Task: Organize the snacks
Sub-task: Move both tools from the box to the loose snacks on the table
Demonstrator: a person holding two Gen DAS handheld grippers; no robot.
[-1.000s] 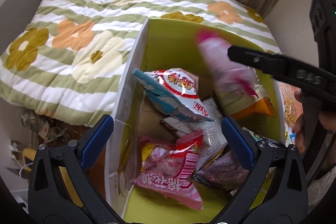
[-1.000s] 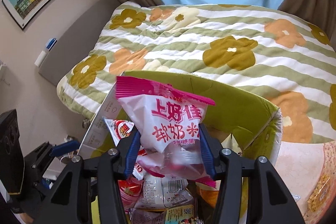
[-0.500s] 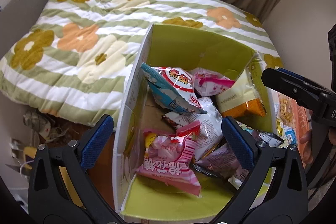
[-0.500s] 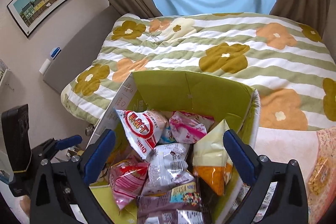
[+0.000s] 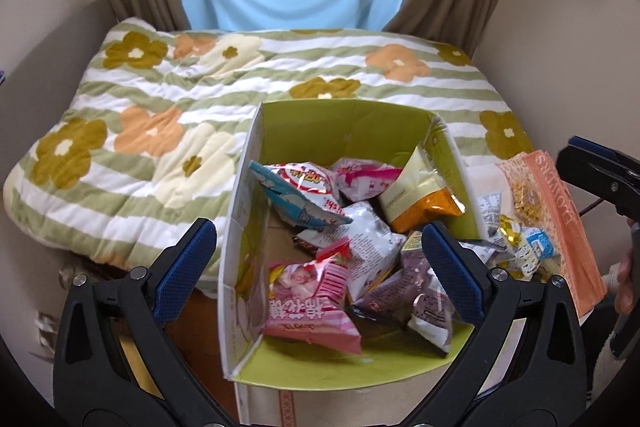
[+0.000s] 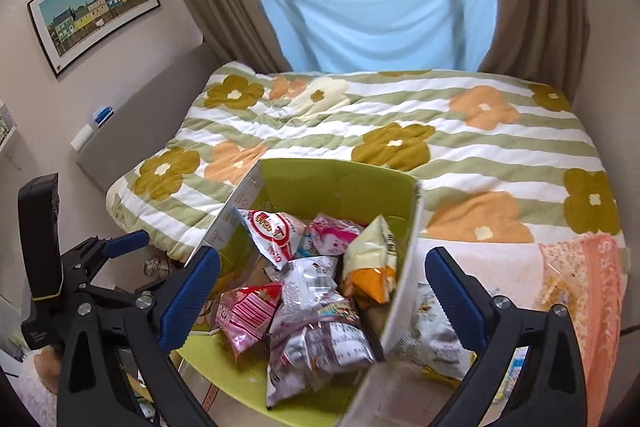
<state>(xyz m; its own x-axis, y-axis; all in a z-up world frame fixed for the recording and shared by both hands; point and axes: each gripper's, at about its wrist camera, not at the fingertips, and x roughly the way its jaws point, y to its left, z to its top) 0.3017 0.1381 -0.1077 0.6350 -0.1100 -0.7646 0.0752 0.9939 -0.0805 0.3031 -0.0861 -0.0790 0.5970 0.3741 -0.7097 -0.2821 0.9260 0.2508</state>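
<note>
Both tongs are spread wide and grasp nothing: the left tongs (image 5: 316, 263) and the right tongs (image 6: 322, 297) hover above the green box (image 5: 344, 125), whose snack packets lie directly ahead between their tips. Loose snacks (image 5: 520, 243) wait on the bed (image 5: 160, 99), right of the box. Best next: swing the right tongs over them, pinch one packet by its middle, and avoid the box wall.

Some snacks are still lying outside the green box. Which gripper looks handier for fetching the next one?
Probably the right gripper. It is open and empty, and the loose snacks lie on its side of the green box. The left gripper, also open, would have to cross the box.
</note>
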